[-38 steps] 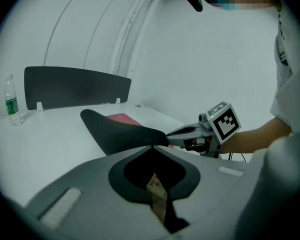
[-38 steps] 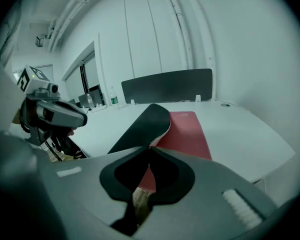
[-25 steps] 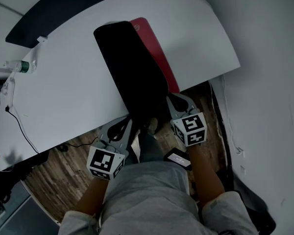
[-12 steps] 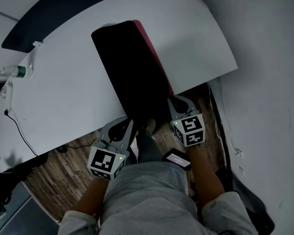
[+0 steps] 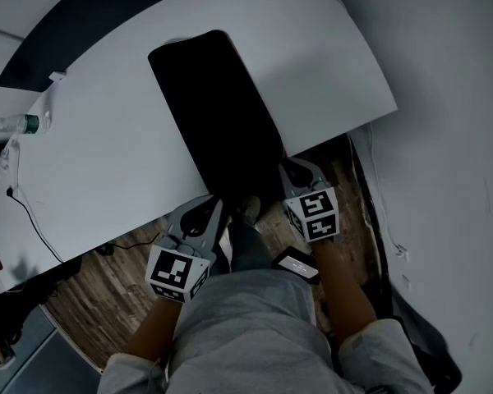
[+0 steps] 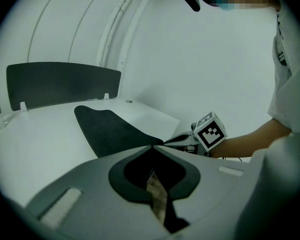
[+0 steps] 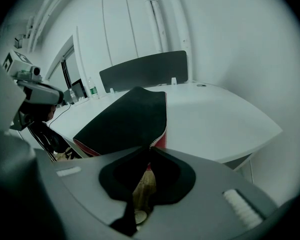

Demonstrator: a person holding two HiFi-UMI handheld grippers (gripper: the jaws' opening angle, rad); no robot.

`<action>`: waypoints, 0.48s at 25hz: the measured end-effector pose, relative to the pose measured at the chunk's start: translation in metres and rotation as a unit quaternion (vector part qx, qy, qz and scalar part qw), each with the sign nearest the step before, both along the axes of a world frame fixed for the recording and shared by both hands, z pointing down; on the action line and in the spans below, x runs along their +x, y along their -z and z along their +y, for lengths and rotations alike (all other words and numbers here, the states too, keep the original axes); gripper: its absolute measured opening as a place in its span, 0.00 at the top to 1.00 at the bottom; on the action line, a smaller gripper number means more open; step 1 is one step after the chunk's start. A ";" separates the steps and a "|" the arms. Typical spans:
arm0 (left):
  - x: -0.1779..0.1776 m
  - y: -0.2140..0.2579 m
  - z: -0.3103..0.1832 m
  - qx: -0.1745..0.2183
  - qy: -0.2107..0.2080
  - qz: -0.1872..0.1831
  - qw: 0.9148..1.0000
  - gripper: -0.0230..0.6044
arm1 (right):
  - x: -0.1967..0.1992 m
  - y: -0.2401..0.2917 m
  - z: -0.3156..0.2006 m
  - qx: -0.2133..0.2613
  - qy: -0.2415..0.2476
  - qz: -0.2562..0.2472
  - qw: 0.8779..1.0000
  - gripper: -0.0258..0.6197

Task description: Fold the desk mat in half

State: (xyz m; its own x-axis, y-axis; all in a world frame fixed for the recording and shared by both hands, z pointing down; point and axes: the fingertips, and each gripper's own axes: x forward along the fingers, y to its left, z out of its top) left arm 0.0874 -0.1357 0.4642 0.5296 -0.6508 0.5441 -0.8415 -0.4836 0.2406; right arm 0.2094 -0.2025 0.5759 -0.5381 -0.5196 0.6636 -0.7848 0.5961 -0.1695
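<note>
The desk mat (image 5: 218, 113) lies folded on the white table (image 5: 107, 138), black face up, reaching from the table's middle to its near edge. In the right gripper view a red strip of its lower layer (image 7: 160, 140) shows under the black layer (image 7: 125, 119). My left gripper (image 5: 217, 205) is shut on the mat's near left corner (image 6: 140, 141). My right gripper (image 5: 286, 167) pinches the near right corner at its tips (image 7: 150, 148), and its jaws are opening. Both grippers sit just off the table's front edge.
A dark divider panel (image 5: 66, 31) runs along the table's far side. A water bottle (image 5: 25, 124) stands at the left end, with a black cable (image 5: 29, 208) near it. A small dark device (image 5: 294, 263) rests on the person's lap. Wooden floor lies below.
The red strip beside the black layer's right edge has disappeared from the head view; the top layer now covers it. Both grippers have stayed at the near corners.
</note>
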 end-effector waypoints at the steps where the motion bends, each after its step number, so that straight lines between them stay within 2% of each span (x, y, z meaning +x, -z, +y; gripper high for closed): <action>1: -0.001 -0.001 0.000 -0.001 0.001 0.000 1.000 0.93 | 0.000 -0.003 0.000 -0.001 0.000 0.004 1.000 0.91; 12: -0.002 -0.006 0.002 -0.007 0.002 -0.005 1.000 0.93 | 0.006 -0.013 -0.003 0.010 -0.006 0.048 0.999 0.83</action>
